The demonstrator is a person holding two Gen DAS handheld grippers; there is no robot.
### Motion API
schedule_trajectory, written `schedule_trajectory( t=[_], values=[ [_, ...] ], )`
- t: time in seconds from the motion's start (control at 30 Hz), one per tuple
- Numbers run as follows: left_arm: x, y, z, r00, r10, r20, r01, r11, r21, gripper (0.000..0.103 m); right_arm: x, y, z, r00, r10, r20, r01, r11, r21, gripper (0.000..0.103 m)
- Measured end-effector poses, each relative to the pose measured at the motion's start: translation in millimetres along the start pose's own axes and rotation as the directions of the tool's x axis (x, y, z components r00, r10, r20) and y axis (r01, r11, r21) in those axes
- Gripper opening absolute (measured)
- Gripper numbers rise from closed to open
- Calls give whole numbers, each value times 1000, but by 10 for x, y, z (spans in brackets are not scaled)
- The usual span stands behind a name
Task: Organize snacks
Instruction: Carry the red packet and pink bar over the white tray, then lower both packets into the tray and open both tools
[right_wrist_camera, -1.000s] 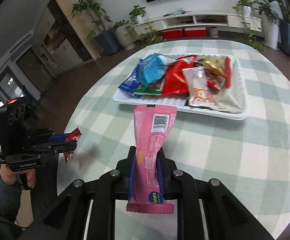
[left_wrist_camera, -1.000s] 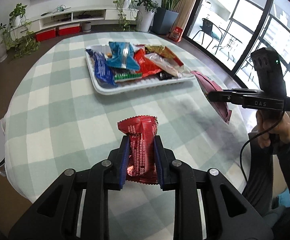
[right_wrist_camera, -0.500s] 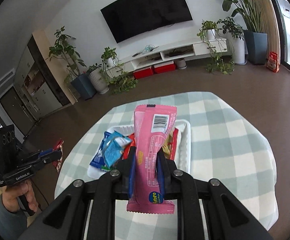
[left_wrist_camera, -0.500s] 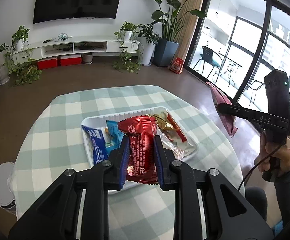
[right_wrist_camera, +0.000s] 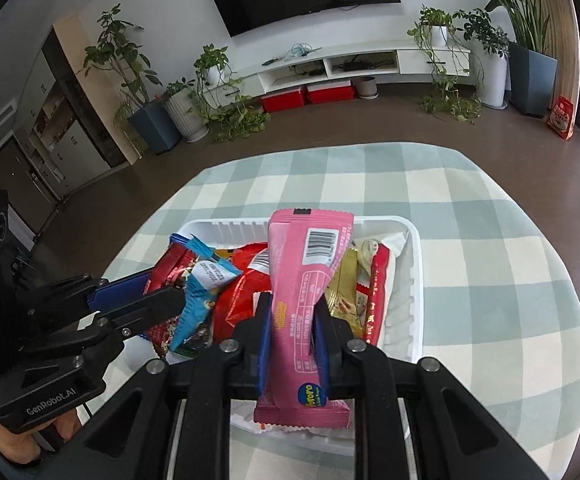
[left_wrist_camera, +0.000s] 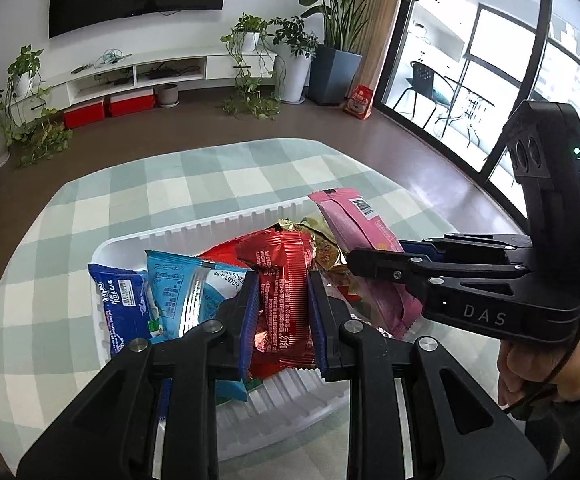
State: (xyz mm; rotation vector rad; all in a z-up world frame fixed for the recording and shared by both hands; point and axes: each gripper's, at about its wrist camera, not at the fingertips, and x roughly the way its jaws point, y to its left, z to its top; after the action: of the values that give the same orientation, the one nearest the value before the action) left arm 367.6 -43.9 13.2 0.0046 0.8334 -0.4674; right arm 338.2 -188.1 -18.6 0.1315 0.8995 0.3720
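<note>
My left gripper (left_wrist_camera: pixel 281 280) is shut on a red foil snack packet (left_wrist_camera: pixel 285 304), held upright over the white tray (left_wrist_camera: pixel 193 228). My right gripper (right_wrist_camera: pixel 292 304) is shut on a long pink snack bar (right_wrist_camera: pixel 310 276), also above the tray (right_wrist_camera: pixel 414 280). The two grippers hang side by side: the right gripper (left_wrist_camera: pixel 356 258) shows with the pink bar (left_wrist_camera: pixel 354 232) in the left wrist view, and the left gripper (right_wrist_camera: pixel 177 296) with the red packet (right_wrist_camera: pixel 173 264) shows in the right wrist view. The tray holds several packets, among them a dark blue one (left_wrist_camera: pixel 121 300) and a light blue one (left_wrist_camera: pixel 185 284).
The tray sits on a round table under a green and white check cloth (left_wrist_camera: pixel 169 176), with brown floor all round. A hand (left_wrist_camera: pixel 530 364) grips the right gripper's handle. A TV shelf (right_wrist_camera: pixel 330 64) and potted plants line the far wall; glass doors stand to the right.
Both grippers have swung in from the sides of the table and now hang close together over the tray. Each still grips its packet.
</note>
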Motion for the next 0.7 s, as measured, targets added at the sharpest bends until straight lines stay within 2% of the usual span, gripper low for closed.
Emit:
schedule_trajectory(
  t=[0.3, 0.63, 0.7],
  values=[
    [472, 63, -183, 998, 25, -53, -26, 1000, -18, 22, 316, -36, -70, 999, -31, -42, 30, 999, -11, 21],
    [591, 127, -218, 999, 35, -37, -37, 999, -34, 24, 430, -43, -177, 997, -51, -59, 51, 999, -13, 23],
    [591, 122, -207, 998, 46, -34, -47, 999, -28, 25, 428, -31, -160, 997, -51, -63, 49, 999, -22, 26]
  ],
)
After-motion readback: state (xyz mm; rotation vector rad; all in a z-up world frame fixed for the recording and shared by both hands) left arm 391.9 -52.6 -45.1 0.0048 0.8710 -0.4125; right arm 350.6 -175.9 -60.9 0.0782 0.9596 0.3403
